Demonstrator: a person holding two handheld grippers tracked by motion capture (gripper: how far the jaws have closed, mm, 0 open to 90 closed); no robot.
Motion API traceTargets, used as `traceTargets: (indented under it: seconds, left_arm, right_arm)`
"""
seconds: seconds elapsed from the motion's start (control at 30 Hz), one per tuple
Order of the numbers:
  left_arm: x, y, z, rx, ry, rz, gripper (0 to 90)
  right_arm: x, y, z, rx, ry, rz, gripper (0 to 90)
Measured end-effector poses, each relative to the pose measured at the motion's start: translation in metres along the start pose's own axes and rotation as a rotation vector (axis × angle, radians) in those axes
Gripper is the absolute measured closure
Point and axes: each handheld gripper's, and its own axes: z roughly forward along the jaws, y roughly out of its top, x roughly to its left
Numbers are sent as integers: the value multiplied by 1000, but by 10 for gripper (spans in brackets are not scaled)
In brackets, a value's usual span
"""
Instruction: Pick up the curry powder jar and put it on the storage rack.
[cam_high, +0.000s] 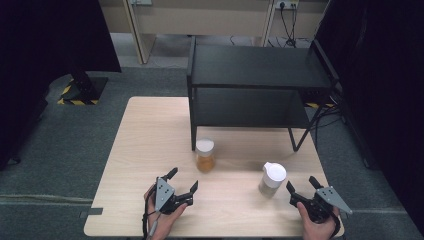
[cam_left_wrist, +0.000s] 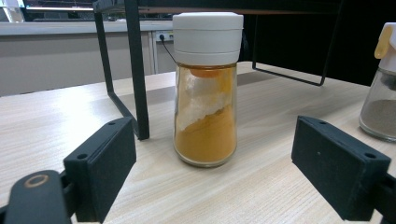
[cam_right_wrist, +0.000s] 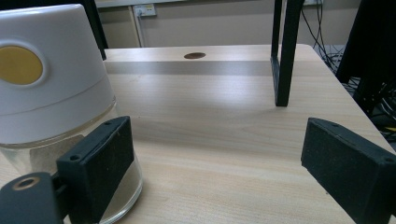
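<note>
Glass jar of orange powder (cam_high: 205, 156) with a flat white cap stands upright on the wooden table (cam_high: 145, 145), ahead of the left gripper (cam_high: 183, 181) and a little toward the other hand, clear of its tips. In the left gripper view the orange jar (cam_left_wrist: 205, 93) sits centred beyond the two black jaws, which stand wide apart with nothing between them; the pads (cam_left_wrist: 100, 175) touch nothing. Some white powder lies caked over the orange inside the glass.

A second jar (cam_high: 272, 179), with a domed white lid and pale brownish grains, stands upright just ahead of the right gripper (cam_high: 302, 186), on its inner side, close to the inner jaw. In the right gripper view this jar (cam_right_wrist: 51, 93) rises just behind the left-hand jaw, outside the gap, and whether it touches that jaw cannot be told. The right gripper's jaws also gape open and empty, with bare table between them.

Beyond both jars, farther from the grippers, a black two-tier metal shelf (cam_high: 255, 75) stands on the far part of the table; one of its front legs comes down just behind the orange jar. Each gripper is held in a person's hand near the table's near edge.
</note>
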Motion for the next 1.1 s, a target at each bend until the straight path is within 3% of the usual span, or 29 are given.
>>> traceTargets:
  seconds: [0.23,0.53,0.83,1.1]
  left_arm:
    - [-3,2,7,-4,-6,-8,133]
    - [-6,18,29,-32,-35,-9,133]
    - [-2,33,59,-7,-24,-7,135]
    - [1,35,72,21,-9,-8,151]
  right_arm:
    - [-1,1,1,6,4,1,94]
    - [-2,2,1,9,11,2,94]
    - [-3,2,1,10,16,4,93]
    - [-4,2,1,11,16,4,93]
